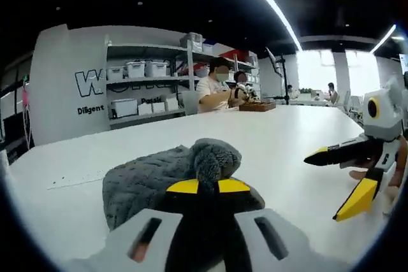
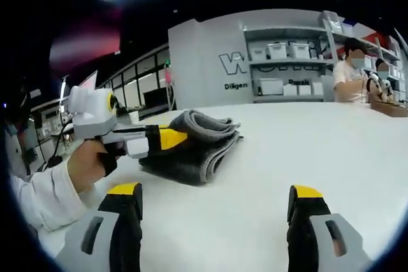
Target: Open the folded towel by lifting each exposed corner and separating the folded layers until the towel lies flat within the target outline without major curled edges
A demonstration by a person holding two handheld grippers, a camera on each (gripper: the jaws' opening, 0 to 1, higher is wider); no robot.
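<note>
Fingers on my left gripper (image 1: 208, 186) are pressed together on a raised fold of the grey towel (image 1: 153, 179), the yellow tips pinching a bunched corner of the fabric that stands up just past them. Seen from the right gripper view, this same left gripper (image 2: 171, 137) comes in from the side, held by my hand (image 2: 89, 160) in a white sleeve (image 2: 41, 199), with its tips resting on the upper layer of the towel (image 2: 197, 148).

Fingers on my right gripper (image 2: 213, 205) are spread wide apart and grip nothing; bare tabletop shows between them. From the left gripper view, the right gripper (image 1: 341, 176) hangs beside the towel, well apart from it, jaws parted above the table.

Towel position: it lies folded in several layers on the white table (image 1: 287, 138), near the edge closest to me, its stacked folds visible along one side.

Beyond the towel, at the far end of the table, people (image 1: 213, 90) sit beside a wooden tray (image 1: 257, 106). Behind them stands a shelving unit (image 1: 150, 84) holding storage boxes, against a grey wall with lettering.
</note>
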